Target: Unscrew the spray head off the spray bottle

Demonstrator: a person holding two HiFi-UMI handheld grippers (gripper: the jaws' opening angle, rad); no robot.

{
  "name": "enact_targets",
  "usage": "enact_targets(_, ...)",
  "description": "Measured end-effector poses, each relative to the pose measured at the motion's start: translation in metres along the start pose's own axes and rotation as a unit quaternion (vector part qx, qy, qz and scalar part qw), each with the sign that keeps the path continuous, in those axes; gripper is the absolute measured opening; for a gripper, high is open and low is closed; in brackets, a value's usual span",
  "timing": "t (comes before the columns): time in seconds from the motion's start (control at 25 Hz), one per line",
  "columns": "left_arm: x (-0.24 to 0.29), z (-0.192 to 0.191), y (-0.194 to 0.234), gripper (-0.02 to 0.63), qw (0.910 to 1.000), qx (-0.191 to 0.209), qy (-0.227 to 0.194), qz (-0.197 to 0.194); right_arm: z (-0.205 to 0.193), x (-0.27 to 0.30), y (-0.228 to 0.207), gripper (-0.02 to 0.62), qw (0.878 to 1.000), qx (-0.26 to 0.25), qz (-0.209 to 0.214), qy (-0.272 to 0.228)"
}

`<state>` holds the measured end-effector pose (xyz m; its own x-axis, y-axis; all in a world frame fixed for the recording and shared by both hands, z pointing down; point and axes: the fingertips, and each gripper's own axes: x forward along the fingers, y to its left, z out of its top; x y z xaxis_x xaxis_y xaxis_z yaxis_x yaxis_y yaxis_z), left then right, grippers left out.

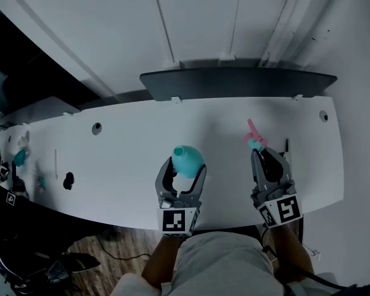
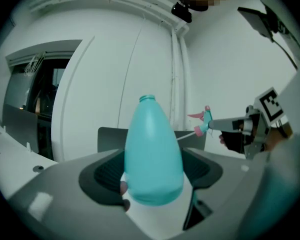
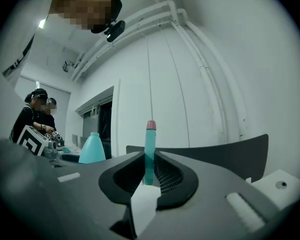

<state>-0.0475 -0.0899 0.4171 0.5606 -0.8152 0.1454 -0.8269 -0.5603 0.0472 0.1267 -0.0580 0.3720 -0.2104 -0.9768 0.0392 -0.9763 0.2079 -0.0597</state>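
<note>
- My left tool is clamping the bottle by its wide body, at the near edge of the desk; the neck is standing open.
- My right tool is pinching the spray head, which is hanging apart from the bottle, to its right.

The spray bottle is turquoise. The spray head is turquoise with a pink trigger and tip. The bench is white. The left hand-held gripper and right hand-held gripper are grey and black, with black-and-white square markers.
</note>
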Motion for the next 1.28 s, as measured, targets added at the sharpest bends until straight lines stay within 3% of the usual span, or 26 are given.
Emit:
enact_targets(0.24,-0.022,0.008,-0.019,0.357,0.9992,-0.009,-0.011,-0.037,-0.003,-0.031,0.003,0.058,0.999,-0.004,-0.040,0.005)
enact_targets(0.56,-0.070,0.015,-0.049,0.357,0.9993,0.013,-0.034,-0.011,-0.002,-0.083,0.019,0.058,1.000,-0.003,-0.023,-0.016)
enact_targets(1.04,-0.159,0.027,-0.140,0.357,0.9980,0.029,-0.054,0.017,0.009,-0.192,0.024,0.058,0.999,-0.008,-0.002,-0.037)
enact_targets(1.28,-0.202,0.025,-0.143,0.357,0.9974,0.035,-0.056,0.028,0.009,-0.224,0.037,0.058,0.999,-0.014,-0.003,-0.038)
